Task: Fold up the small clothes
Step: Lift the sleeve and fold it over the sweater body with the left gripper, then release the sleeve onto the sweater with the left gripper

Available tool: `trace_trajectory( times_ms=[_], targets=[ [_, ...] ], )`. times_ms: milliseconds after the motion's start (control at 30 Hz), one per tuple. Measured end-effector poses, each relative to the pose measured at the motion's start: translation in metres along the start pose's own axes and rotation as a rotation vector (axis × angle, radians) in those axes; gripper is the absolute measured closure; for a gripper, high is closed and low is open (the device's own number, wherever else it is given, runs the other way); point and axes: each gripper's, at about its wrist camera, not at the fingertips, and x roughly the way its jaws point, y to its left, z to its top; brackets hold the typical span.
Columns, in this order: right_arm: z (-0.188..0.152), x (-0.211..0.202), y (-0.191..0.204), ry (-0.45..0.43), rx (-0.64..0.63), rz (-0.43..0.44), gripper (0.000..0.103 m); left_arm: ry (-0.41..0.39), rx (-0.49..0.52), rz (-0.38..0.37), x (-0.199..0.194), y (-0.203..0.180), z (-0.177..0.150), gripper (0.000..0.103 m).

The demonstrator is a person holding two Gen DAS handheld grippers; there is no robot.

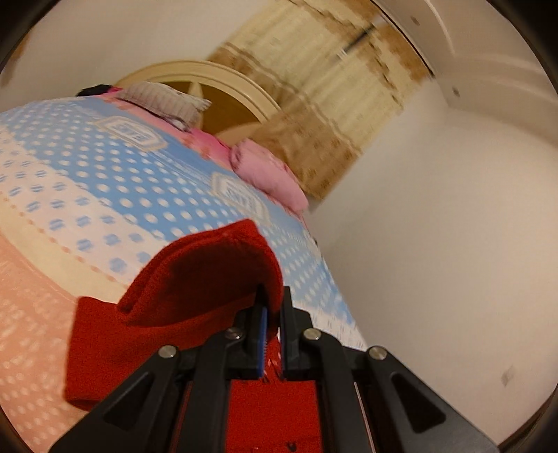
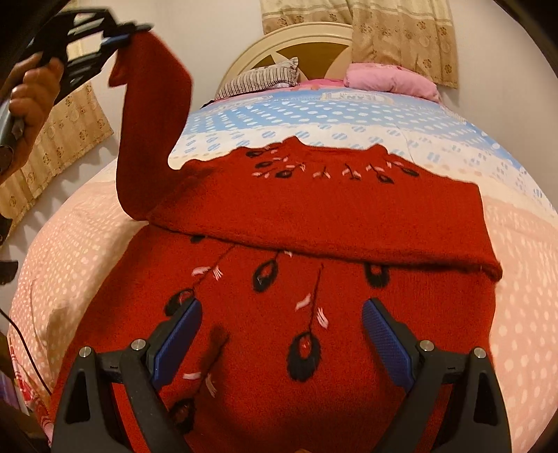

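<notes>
A red knitted sweater (image 2: 314,216) with black and pink embroidery lies on the bed, and one sleeve is folded across its chest. Its other sleeve (image 2: 150,115) is lifted high at the left. My left gripper (image 2: 122,38) is shut on that sleeve's cuff, and a hand holds the gripper's handle. In the left wrist view the cuff (image 1: 216,275) hangs curled in front of my left gripper (image 1: 272,306). My right gripper (image 2: 280,317) stands open over the sweater's lower body, nothing between its blue pads (image 2: 178,334).
The bedspread (image 2: 348,118) is dotted blue, white and peach. A pink pillow (image 2: 390,80) and a striped pillow (image 2: 265,78) lie by the cream headboard (image 2: 307,38). Patterned curtains (image 2: 401,31) hang behind it. A white wall (image 1: 436,226) runs along the bed's side.
</notes>
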Motion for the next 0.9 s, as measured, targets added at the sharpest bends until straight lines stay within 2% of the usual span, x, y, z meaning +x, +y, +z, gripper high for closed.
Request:
trace_trajectory(
  times_ms=[133, 300, 333, 367, 400, 467, 533, 567, 667, 733, 900],
  targets=[
    [-0.002, -0.001, -0.006, -0.007, 0.033, 0.014, 0.009, 0.076, 0.178, 0.052, 0.036, -0.033, -0.041, 0.097],
    [-0.005, 0.003, -0.011, 0.007, 0.067, 0.026, 0.009, 0.245, 0.425, 0.122, 0.083, -0.065, -0.103, 0.096],
    [-0.005, 0.004, -0.011, 0.010, 0.066, 0.026, 0.009, 0.296, 0.499, 0.129, 0.089, -0.072, -0.118, 0.086],
    [-0.006, 0.005, -0.011, 0.014, 0.066, 0.024, 0.009, 0.315, 0.546, 0.149, 0.090, -0.077, -0.124, 0.075],
    [-0.006, 0.005, -0.011, 0.014, 0.066, 0.024, 0.009, 0.310, 0.592, 0.175, 0.087, -0.083, -0.129, 0.068],
    [-0.007, 0.004, -0.011, 0.010, 0.069, 0.027, 0.009, 0.256, 0.656, 0.167, 0.067, -0.088, -0.135, 0.040],
    [-0.008, 0.003, -0.013, 0.004, 0.075, 0.035, 0.009, 0.207, 0.689, 0.172, 0.041, -0.082, -0.133, 0.021],
    [-0.008, 0.002, -0.014, 0.002, 0.080, 0.040, 0.009, 0.185, 0.696, 0.188, 0.032, -0.076, -0.131, 0.018],
    [-0.008, 0.002, -0.015, -0.002, 0.091, 0.050, 0.009, 0.171, 0.707, 0.266, 0.013, -0.042, -0.123, 0.015],
    [-0.008, 0.002, -0.014, 0.001, 0.086, 0.043, 0.009, 0.176, 0.713, 0.363, 0.005, -0.014, -0.123, 0.015],
    [-0.007, 0.000, -0.006, -0.002, 0.053, -0.001, 0.009, 0.272, 0.637, 0.557, 0.005, 0.053, -0.126, 0.015]
  ],
)
